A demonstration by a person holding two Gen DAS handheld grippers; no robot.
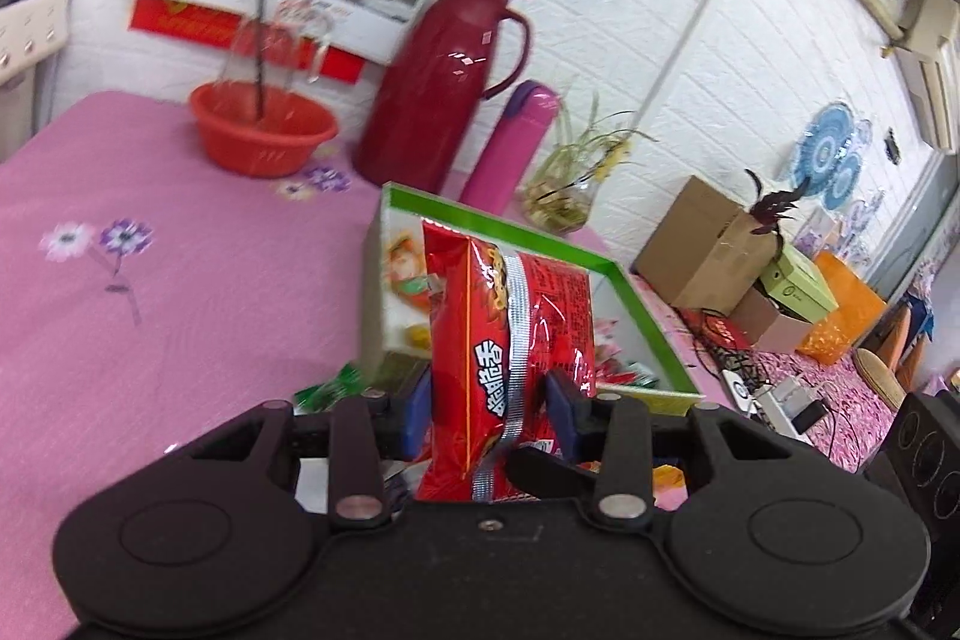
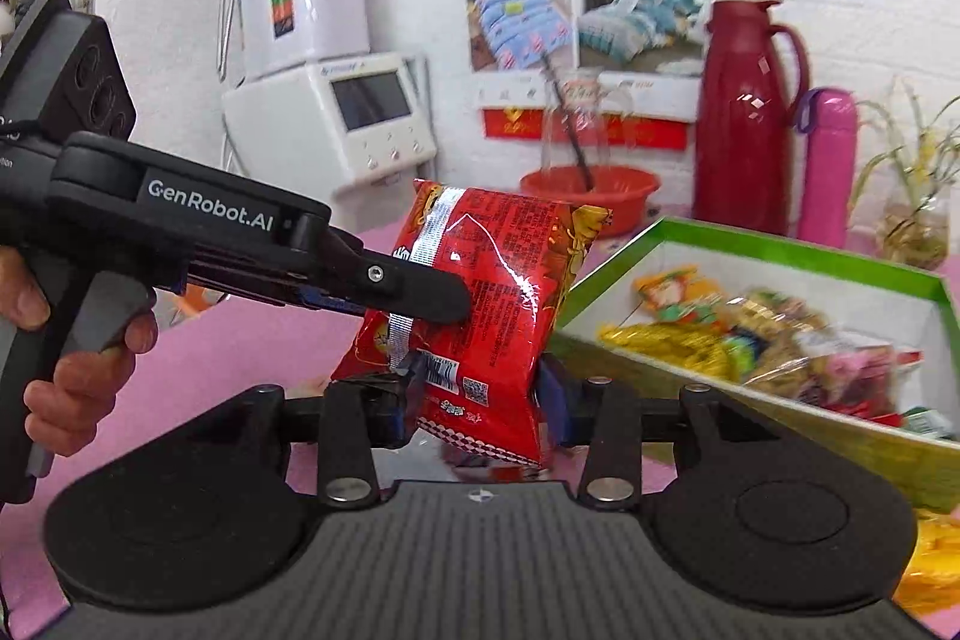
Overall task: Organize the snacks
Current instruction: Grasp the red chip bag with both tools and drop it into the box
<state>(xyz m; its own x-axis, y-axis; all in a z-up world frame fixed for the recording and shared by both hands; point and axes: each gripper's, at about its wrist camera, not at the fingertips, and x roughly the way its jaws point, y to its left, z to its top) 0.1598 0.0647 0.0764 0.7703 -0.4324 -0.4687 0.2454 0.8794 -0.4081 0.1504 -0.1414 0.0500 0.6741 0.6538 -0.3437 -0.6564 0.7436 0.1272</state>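
Both the left tool and the right tool pinch the red snack bag above the pink desk, the bag hiding part of the green-rimmed box of snacks.

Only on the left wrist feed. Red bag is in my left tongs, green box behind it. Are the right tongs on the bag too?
Observer: Yes. The right tongs straddle the lower end of the red bag, and the pads appear to touch both sides.
Operator: Box contents?
Observer: In the green box, snack packets are piled along the near side.
Operator: Anything loose?
Observer: A yellow packet lies outside the box, at the lower right.
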